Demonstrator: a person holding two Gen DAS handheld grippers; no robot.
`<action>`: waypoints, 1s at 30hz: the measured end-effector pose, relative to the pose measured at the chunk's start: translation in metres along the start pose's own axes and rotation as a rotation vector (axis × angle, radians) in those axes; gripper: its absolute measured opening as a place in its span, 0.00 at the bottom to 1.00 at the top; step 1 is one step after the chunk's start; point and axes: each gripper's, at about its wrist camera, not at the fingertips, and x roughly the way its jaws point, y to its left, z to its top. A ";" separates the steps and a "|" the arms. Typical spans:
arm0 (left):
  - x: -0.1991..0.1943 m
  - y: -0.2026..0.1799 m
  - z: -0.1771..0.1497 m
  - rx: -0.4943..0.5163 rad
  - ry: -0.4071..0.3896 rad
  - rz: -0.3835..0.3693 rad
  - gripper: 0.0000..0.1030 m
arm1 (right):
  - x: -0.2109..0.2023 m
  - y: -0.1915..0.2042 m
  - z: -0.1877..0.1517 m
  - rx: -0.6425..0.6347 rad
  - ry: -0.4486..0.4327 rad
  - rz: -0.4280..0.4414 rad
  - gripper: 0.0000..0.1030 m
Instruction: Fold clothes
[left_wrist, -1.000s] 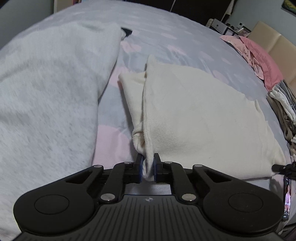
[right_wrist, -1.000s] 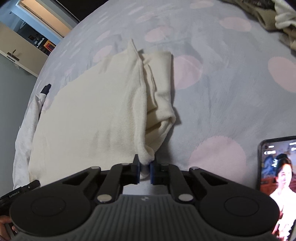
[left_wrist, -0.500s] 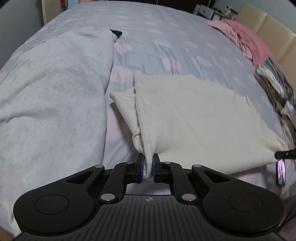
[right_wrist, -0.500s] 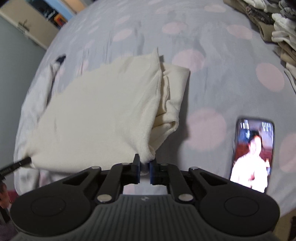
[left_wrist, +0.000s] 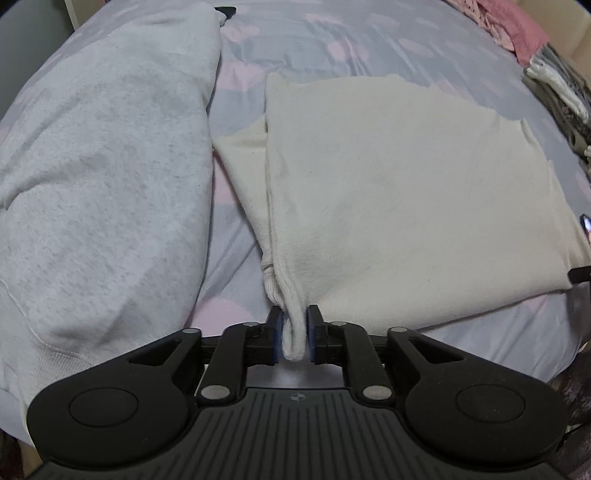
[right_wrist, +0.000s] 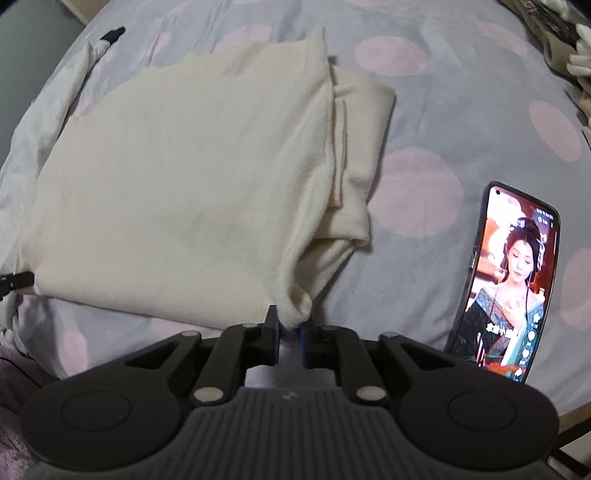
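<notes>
A cream garment (left_wrist: 399, 192) lies folded on the bed, a folded sleeve showing along its side. My left gripper (left_wrist: 294, 334) is shut on its near left corner, the cloth bunched between the pads. In the right wrist view the same cream garment (right_wrist: 184, 192) fills the middle. My right gripper (right_wrist: 289, 330) is shut on its near right corner, pinching only the edge of the cloth. The tip of the right gripper shows at the right edge of the left wrist view (left_wrist: 580, 275).
A light grey garment (left_wrist: 99, 177) lies spread to the left of the cream one. A lit phone (right_wrist: 513, 280) lies on the dotted sheet (right_wrist: 443, 92) to the right. Stacked clothes (left_wrist: 557, 85) and a pink garment (left_wrist: 517, 29) lie at the far right.
Both grippers have pulled back toward the near edge of the bed with the garment's corners held. The garment now lies lower and flatter, closer to the cameras.
</notes>
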 end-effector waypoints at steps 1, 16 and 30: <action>-0.003 0.000 0.000 -0.002 -0.007 0.008 0.16 | -0.003 -0.002 0.001 0.005 0.004 -0.003 0.26; -0.019 0.003 0.066 -0.008 -0.141 -0.079 0.28 | -0.029 -0.049 0.075 0.213 -0.162 0.071 0.59; 0.039 0.013 0.071 -0.043 -0.109 -0.033 0.28 | 0.026 -0.061 0.097 0.262 -0.135 0.102 0.62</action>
